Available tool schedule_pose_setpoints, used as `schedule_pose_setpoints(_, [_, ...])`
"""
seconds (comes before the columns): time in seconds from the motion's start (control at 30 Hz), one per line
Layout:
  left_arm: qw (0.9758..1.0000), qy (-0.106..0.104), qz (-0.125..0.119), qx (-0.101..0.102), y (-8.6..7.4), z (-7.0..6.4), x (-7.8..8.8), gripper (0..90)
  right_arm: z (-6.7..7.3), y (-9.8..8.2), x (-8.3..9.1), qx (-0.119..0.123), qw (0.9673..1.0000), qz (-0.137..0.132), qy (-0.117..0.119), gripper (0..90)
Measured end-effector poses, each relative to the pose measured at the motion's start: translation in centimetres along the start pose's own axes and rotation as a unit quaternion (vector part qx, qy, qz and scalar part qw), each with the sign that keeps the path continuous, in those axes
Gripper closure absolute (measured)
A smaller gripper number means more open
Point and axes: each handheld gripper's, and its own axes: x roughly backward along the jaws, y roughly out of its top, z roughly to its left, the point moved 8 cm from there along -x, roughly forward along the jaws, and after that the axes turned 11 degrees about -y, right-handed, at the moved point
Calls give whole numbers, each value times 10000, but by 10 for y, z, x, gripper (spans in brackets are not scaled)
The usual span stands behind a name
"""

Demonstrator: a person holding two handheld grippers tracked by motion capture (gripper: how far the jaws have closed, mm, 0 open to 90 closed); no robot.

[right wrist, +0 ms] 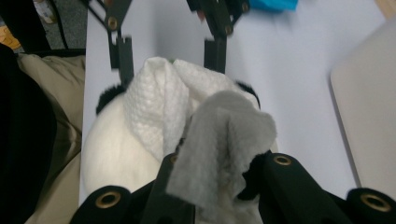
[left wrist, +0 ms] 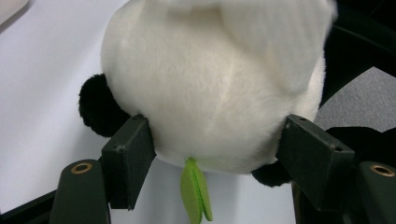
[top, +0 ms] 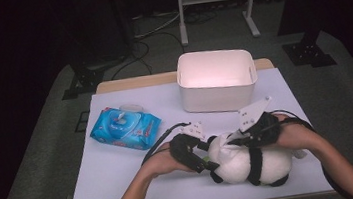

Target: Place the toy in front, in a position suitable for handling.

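On white table (top: 123,176), black-eared white plush panda (top: 245,164).

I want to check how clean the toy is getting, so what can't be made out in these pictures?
- The panda toy's face: high view, turned away and covered by the right gripper.
- The toy's top under the white wipe: right gripper view.
- The right gripper's pads: right gripper view, wrapped by the wipe.
- The print on the blue wipes pack: high view, too small.
- The white bin's floor: high view, glare.
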Motion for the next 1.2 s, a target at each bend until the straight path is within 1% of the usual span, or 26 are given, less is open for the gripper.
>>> schedule_pose_setpoints(0.1, [10000, 6, 5, 50, -3, 1, -1, 273, -2, -16, 8, -151, 9998, 102, -29, 791])
schedule_pose_setpoints(0.17, [10000, 24, 57, 66, -5, 2, -1, 267, -3, -26, 12, -198, 9996, 171, -47, 791])
schedule_pose_setpoints(0.23, [9999, 16, 78, 100, -7, 2, -1, 259, -4, -38, 16, -270, 9991, 303, -87, 790])
schedule_pose_setpoints(0.27, [9999, 20, 95, 107, -8, 2, -1, 257, -5, -42, 19, -316, 9990, 295, -97, 790])
schedule_pose_setpoints(0.37, [9998, 21, 141, 135, -10, 3, 1, 248, -11, -53, 33, -425, 9983, 302, -253, 790])
schedule_pose_setpoints(0.43, [9998, 26, 134, 161, -10, 4, 3, 242, -14, -60, 38, -491, 9975, 367, -341, 791])
schedule_pose_setpoints(0.47, [9997, 29, 126, 206, -10, 4, 4, 234, -13, -64, 39, -519, 9972, 404, -356, 791])
schedule_pose_setpoints(0.5, [9997, 60, 153, 207, -10, 5, 5, 218, -11, -67, 39, -541, 9972, 392, -343, 791])
schedule_pose_setpoints(0.53, [9995, 100, 142, 252, -10, 6, 7, 201, -9, -68, 39, -568, 9971, 377, -330, 791])
schedule_pose_setpoints(0.63, [9994, 105, 140, 298, -9, 6, 11, 179, -1, -68, 35, -537, 9979, 260, -266, 792])
schedule_pose_setpoints(0.67, [9994, 83, 135, 296, -8, 6, 11, 159, 2, -68, 35, -565, 9978, 233, -243, 792])
schedule_pose_setpoints(0.73, [9994, 80, 124, 313, -5, 5, 12, 141, 6, -67, 34, -507, 9981, 206, -273, 792])
schedule_pose_setpoints(0.77, [9994, 59, 92, 332, -3, 5, 11, 112, 6, -68, 35, -487, 9982, 196, -288, 792])
schedule_pose_setpoints(0.8, [9994, 21, 50, 329, -1, 4, 10, 93, 8, -68, 35, -471, 9983, 161, -298, 792])
schedule_pose_setpoints(0.87, [9995, -20, 7, 320, 3, 4, 8, 92, 11, -69, 36, -463, 9983, 118, -344, 795])
schedule_pose_setpoints(0.9, [9994, -48, 2, 339, 4, 4, 6, 75, 13, -70, 37, -493, 9981, 73, -349, 796])
schedule_pose_setpoints(1.0, [9992, -67, 55, 392, 6, 6, 1, 72, 18, -70, 38, -472, 9982, 9, -367, 797])
schedule_pose_setpoints(1.07, [9990, -62, 86, 434, 8, 8, -2, 40, 21, -70, 39, -431, 9984, -26, -353, 799])
schedule_pose_setpoints(1.2, [9987, -136, 102, 482, 10, 11, -7, 26, 25, -72, 41, -374, 9985, -61, -401, 800])
